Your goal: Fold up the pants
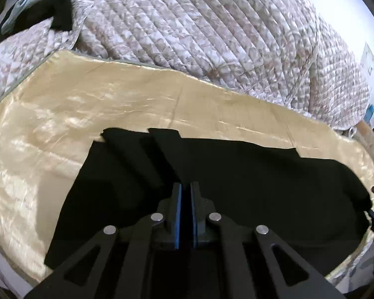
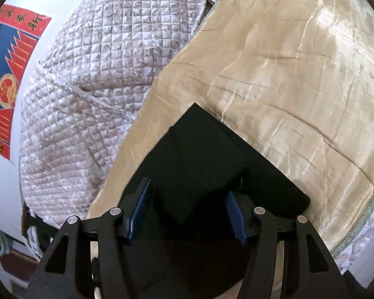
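Two grippers over black pants spread on the cream satin sheet's near edge. Left gripper closed, apparently empty; right gripper half-open astride a folded corner. We fear slippage on satin.

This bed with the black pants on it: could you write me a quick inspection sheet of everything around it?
Surface: shiny cream bedspread, wrinkled.
Job's things: black pants lying on the bedspread, partly folded.
Clutter: dark garment beyond the quilt.
Grippers: left gripper nearly shut over the pants, grip on cloth unclear; right gripper open above a folded end of the pants.
Cables: nothing seen.
Surroundings: quilted floral comforter heaped behind; red and blue poster on a white wall.
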`<state>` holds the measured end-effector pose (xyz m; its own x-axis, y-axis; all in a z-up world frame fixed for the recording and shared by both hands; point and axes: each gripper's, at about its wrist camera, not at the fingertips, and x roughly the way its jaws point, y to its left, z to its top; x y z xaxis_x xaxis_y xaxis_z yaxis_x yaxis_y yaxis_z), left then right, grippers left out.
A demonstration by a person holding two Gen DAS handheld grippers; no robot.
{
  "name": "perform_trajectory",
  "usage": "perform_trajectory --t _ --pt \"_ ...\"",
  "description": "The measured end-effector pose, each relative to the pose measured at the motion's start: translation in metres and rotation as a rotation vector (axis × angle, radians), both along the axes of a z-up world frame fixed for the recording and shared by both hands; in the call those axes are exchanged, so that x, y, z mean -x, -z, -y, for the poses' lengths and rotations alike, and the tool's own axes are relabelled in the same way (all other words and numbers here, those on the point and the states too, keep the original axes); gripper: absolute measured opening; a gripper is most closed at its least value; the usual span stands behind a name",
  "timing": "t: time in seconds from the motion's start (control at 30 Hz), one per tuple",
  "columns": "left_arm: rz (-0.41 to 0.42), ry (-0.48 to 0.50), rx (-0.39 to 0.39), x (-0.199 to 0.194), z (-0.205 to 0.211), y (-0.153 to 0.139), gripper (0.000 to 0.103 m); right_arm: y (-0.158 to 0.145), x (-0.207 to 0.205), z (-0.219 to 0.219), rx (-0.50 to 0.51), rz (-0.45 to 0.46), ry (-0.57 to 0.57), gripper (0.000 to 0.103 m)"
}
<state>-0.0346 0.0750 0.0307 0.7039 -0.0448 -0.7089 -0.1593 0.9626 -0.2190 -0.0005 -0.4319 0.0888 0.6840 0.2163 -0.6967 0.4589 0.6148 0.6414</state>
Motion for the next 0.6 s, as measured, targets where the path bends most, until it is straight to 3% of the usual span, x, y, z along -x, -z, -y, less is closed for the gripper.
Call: perform_trajectory --t 0.1,0.17,0.23,0.37,0.43,0.5,0.53,0.6 --pt "-0.018 0.011 0.071 0.003 -0.006 0.007 0.011 0.004 0.002 0.002 -0.045 -0.007 0.012 0.058" --pt "-0.039 0.013 0.103 -0.002 -0.008 0.011 0.027 0.006 0.002 0.004 -0.071 -0.007 0.026 0.058" --pt "-0.049 0.003 0.165 -0.007 -0.014 0.015 0.036 0.007 0.003 0.006 -0.07 -0.01 0.04 0.058" --pt "-0.065 -0.016 0.206 -0.018 -0.02 0.018 0.037 0.006 0.002 0.008 -0.07 -0.004 0.041 0.058" --pt "-0.066 -0.015 0.203 -0.018 -0.02 0.014 0.037 0.004 0.0 0.006 -0.049 -0.006 0.025 0.048" --pt "-0.062 -0.008 0.204 -0.018 -0.02 0.013 0.045 0.003 -0.003 0.003 -0.031 -0.014 0.003 0.026" --pt "-0.054 -0.003 0.199 -0.02 -0.019 0.013 0.057 0.003 -0.004 0.001 -0.026 -0.017 -0.007 0.024" --pt "-0.061 -0.001 0.176 -0.023 -0.017 0.014 0.06 0.003 -0.005 -0.001 -0.015 -0.024 -0.014 0.024"
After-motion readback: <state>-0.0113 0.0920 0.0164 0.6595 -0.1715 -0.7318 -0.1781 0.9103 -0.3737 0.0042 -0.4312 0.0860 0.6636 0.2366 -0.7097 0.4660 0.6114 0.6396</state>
